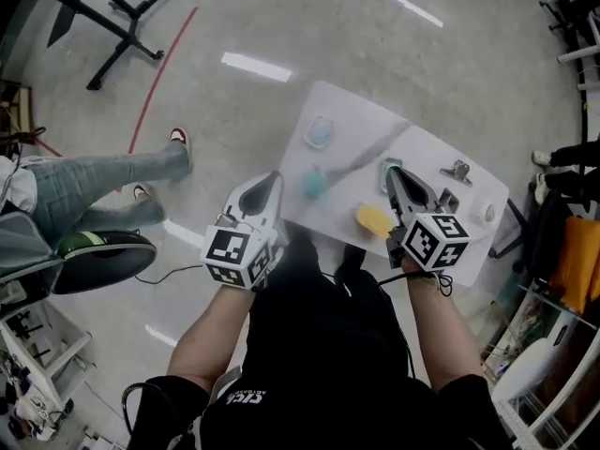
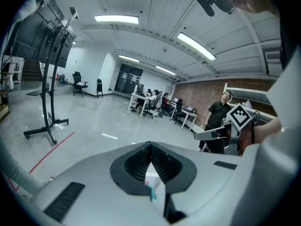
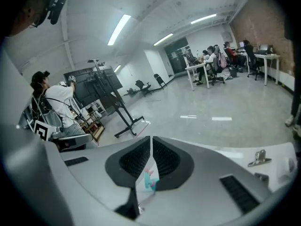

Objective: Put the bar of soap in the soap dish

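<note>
1. Black wheeled stand (image 1: pixel 111 15), on the floor at the far upper left; a red floor line (image 1: pixel 161 71) ran beside it.
2. Seated person's legs (image 1: pixel 103 178) in grey jeans, left of the table, well apart from it.
3. Left gripper (image 1: pixel 274 178), held above the table's left edge. In the left gripper view its jaws met at the tips, with nothing between them. Its marker cube (image 1: pixel 238 256) faced the head camera.
4. White table (image 1: pixel 352 106), set at a slant, right of centre.
5. Oval pale-blue dish (image 1: pixel 320 132), near the table's far left corner, with nothing in it.
6. Teal object (image 1: pixel 314 183), nearer than the dish, just beside the left gripper's tips. What it was could not be told.
7. Yellow bar of soap (image 1: pixel 375 219), lying flat on the bare tabletop between the two grippers, well apart from the oval dish.
8. Right gripper (image 1: pixel 395 171), held over the table right of the soap. In the right gripper view its jaws stood all but together, a thin slit between them, gripping nothing.
9. Teal-rimmed item (image 1: pixel 385 166), mostly hidden behind the right gripper's tips.
10. Metal binder clip (image 1: pixel 457 171), toward the table's right side.
11. White round item (image 1: pixel 483 212), near the right edge.
</note>
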Tool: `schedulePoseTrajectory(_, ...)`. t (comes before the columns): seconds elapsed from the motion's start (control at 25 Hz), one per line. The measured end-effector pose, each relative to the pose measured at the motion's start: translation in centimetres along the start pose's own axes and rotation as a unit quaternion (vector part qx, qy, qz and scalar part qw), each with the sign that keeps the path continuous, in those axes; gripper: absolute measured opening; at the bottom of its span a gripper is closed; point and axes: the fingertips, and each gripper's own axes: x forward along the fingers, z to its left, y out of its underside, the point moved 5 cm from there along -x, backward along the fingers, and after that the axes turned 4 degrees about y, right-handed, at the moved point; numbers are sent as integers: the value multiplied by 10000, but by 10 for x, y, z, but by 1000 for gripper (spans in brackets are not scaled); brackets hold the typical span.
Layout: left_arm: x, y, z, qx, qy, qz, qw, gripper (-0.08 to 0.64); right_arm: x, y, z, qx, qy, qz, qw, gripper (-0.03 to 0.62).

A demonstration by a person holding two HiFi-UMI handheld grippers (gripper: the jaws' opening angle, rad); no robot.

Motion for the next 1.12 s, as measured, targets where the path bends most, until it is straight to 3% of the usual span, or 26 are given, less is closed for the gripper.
schedulePoseTrajectory(0.32,-22,-42,-72,577,-124,-445,9973,9,-90,-45,0,-1061,-137,-813,9909,32)
schedulePoseTrajectory(0.6,-40,-72,-155,911,-293,-914,9912,9,-172,-58,-26,-1395,-290,-1335,9807,29)
schedulePoseTrajectory(0.88,-56,-85,-248,1250,-110,-1098,9860,9,-247,-58,-30,-1654,-640,-1605,9710,20)
schedulePoseTrajectory(1.12,-65,-79,-275,1190,-131,-999,9878,9,-288,-67,-36,-1645,-803,-1878,9650,18)
